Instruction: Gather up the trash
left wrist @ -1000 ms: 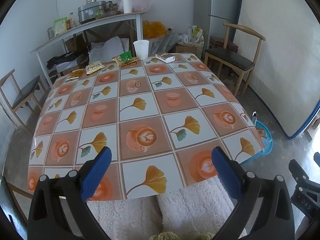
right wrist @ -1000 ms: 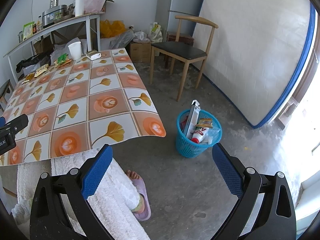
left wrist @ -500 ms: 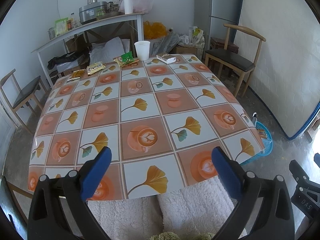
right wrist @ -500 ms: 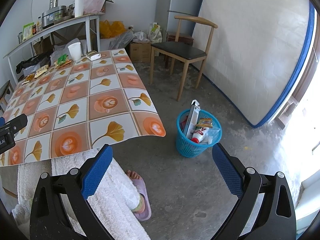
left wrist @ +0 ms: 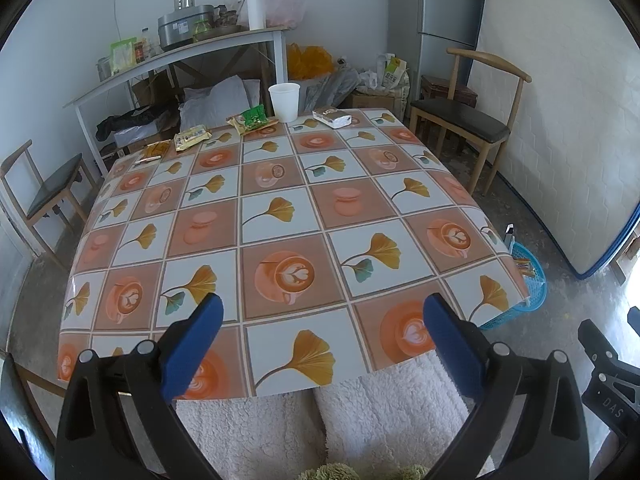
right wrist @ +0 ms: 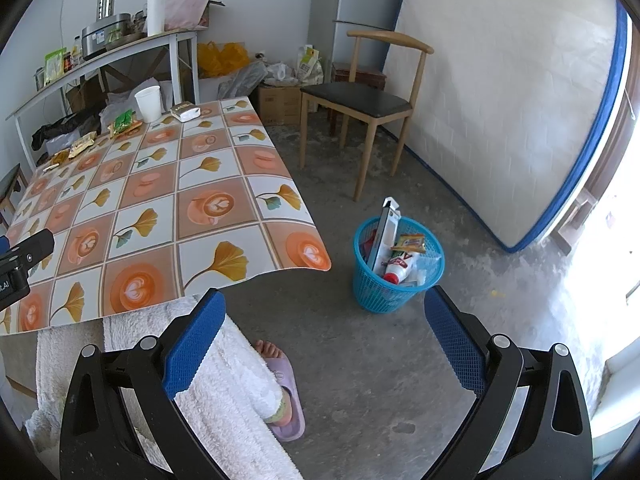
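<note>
I see the trash lined up along the far edge of the tabletop [left wrist: 280, 216]: a white paper cup [left wrist: 284, 102] standing upright, a silvery packet [left wrist: 332, 117] just to its right, a green wrapper [left wrist: 253, 118] just to its left, then a yellow snack packet [left wrist: 192, 138] and a small orange wrapper [left wrist: 154, 149] further left. On the floor off the tabletop's near right corner sits the blue basket [right wrist: 376, 288], already holding a tall flat box [right wrist: 386, 232], a red-capped tube [right wrist: 396, 270] and a snack packet [right wrist: 408, 242].

My left claw [left wrist: 320, 340] hangs over the near edge of the tabletop, its blue pads spread wide with nothing between them, well apart from the trash. My right claw [right wrist: 320, 336] is also spread wide and holds nothing; it hangs over the concrete floor near the basket, beside my white fleece-covered legs [right wrist: 224, 380] and a lilac slipper [right wrist: 286, 396].

A wooden chair [right wrist: 360, 100] stands beyond the basket, a mattress [right wrist: 500, 100] leans on the right wall, and a cluttered shelf table [left wrist: 180, 56] runs behind the tabletop
</note>
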The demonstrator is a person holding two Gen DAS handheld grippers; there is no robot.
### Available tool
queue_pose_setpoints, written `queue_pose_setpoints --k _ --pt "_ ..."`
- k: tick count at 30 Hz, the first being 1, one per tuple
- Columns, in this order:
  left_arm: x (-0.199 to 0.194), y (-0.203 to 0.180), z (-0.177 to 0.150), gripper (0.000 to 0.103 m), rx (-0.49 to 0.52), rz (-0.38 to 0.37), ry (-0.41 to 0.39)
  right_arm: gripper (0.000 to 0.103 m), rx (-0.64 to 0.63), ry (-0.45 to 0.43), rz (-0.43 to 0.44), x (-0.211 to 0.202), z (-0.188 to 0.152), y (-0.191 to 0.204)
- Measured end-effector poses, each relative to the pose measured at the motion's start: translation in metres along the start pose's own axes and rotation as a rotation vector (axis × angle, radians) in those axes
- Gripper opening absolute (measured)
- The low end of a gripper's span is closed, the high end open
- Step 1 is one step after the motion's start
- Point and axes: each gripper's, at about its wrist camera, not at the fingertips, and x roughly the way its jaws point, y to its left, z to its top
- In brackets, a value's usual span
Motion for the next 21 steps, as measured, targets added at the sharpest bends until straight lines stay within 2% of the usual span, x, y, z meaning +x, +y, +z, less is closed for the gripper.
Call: queue_pose_setpoints --k 21 --pt "-0.0011 -0.0027 -0.0009 0.098 0.006 0.002 0.006 0.095 0.011 0.001 0.001 0.0001 -0.0014 0.0008"
